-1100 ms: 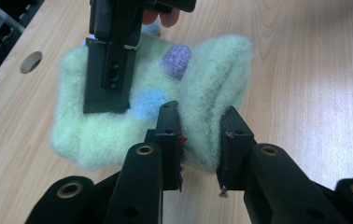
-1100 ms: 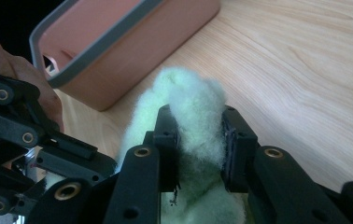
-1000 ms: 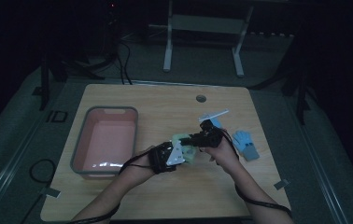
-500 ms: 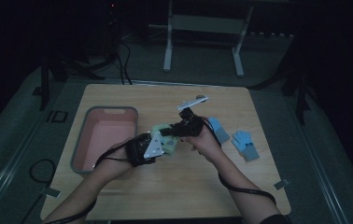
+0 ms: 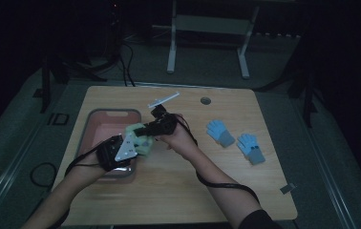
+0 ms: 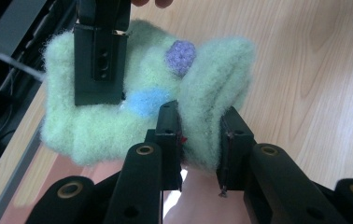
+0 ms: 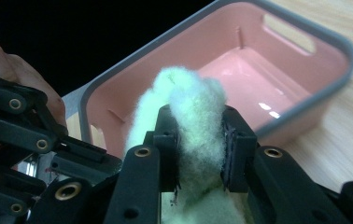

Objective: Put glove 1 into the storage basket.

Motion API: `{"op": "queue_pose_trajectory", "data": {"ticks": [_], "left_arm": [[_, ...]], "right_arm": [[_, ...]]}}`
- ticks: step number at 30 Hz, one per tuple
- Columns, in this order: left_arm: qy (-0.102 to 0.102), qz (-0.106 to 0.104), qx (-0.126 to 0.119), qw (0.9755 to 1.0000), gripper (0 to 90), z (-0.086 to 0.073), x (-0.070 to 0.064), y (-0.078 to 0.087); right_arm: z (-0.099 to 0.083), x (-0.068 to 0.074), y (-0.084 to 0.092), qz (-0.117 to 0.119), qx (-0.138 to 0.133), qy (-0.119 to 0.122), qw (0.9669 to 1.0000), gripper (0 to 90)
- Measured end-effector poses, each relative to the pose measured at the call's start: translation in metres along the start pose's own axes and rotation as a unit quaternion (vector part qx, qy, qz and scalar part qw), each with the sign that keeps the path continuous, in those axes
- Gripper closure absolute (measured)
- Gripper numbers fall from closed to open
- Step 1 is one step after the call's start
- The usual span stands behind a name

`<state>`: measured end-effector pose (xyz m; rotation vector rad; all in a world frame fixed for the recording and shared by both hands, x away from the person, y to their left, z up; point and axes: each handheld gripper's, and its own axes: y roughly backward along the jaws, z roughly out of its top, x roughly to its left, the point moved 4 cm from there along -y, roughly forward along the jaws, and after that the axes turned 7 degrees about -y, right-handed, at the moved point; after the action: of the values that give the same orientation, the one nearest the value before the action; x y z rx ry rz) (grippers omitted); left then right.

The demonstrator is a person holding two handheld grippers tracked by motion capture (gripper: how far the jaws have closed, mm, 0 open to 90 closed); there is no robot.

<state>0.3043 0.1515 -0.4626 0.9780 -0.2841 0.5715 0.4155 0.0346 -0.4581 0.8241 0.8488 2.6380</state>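
Left of centre in the high view, the pink basket sits on the table. The left gripper is just right of its near corner, jaws pinching a thick fold of the green fuzzy glove. The glove hangs at the basket's right edge, between both grippers. Right of it, the right gripper also pinches a bunched fold; the right gripper view shows the fleece bulging past the pads.

Handling judgement: the glove is light, soft and limp. It compresses under the jaws, so grip a doubled fold or the cuff, not a single finger. Slip risk is low; snagging of loose fibres is possible. Two blue gloves lie at right.
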Motion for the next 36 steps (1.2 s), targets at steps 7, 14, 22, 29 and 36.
{"op": "queue_pose_trajectory", "data": {"ticks": [7, 14, 22, 29, 36], "left_arm": [[0.01, 0.005, 0.02, 0.9997, 74.6, -0.029, 0.003, 0.013], [0.032, 0.001, 0.036, 0.9989, 74.7, -0.062, 0.006, 0.025], [0.028, -0.02, 0.06, 0.9976, 74.6, -0.079, 0.0, 0.011], [0.031, -0.044, 0.081, 0.9953, 74.4, -0.085, 0.001, -0.01], [0.033, -0.068, 0.093, 0.9927, 74.3, -0.088, 0.002, -0.025]], "right_arm": [[0.009, 0.01, -0.027, 0.013, 0.008, -0.002, 0.9999, 71.9], [0.018, 0.027, -0.064, 0.022, 0.013, -0.001, 0.9997, 71.9], [0.009, 0.023, -0.083, 0.019, 0.03, -0.011, 0.9993, 72.0], [0.001, 0.011, -0.095, 0.008, 0.046, -0.014, 0.9988, 71.9], [-0.002, 0.003, -0.102, -0.023, 0.063, -0.008, 0.9977, 71.1]]}}
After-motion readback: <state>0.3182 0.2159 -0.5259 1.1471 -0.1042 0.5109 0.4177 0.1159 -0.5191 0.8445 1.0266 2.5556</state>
